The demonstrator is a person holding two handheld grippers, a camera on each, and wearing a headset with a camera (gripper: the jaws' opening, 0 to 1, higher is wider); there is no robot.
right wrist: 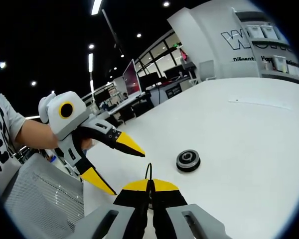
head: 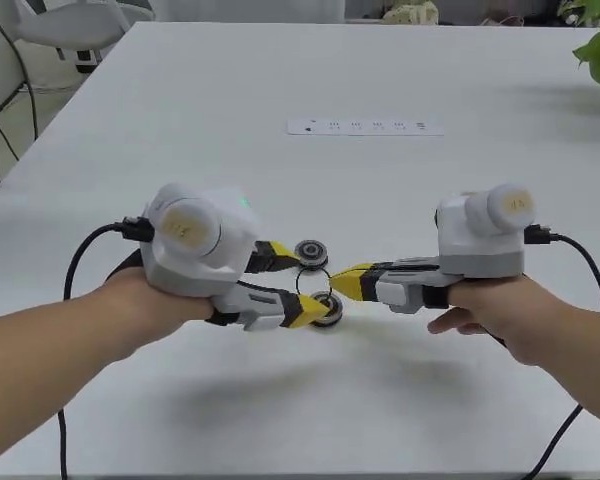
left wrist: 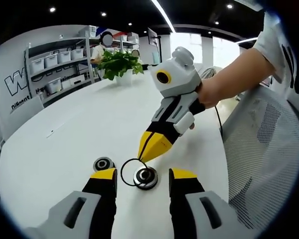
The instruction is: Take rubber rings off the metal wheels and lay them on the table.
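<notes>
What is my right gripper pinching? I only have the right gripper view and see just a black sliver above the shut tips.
Observer: A thin black rubber ring; the left gripper view shows a whole loop hanging from the right gripper's tip.
Operator: Is there a second wheel? I see one.
Observer: Yes. A second wheel lies right by your tip, between the open left gripper's jaws, unclamped.
Operator: Is the ring free of it?
Observer: Cannot tell. In the head view the loop sits between the far wheel and that second wheel, close against the latter.
</notes>
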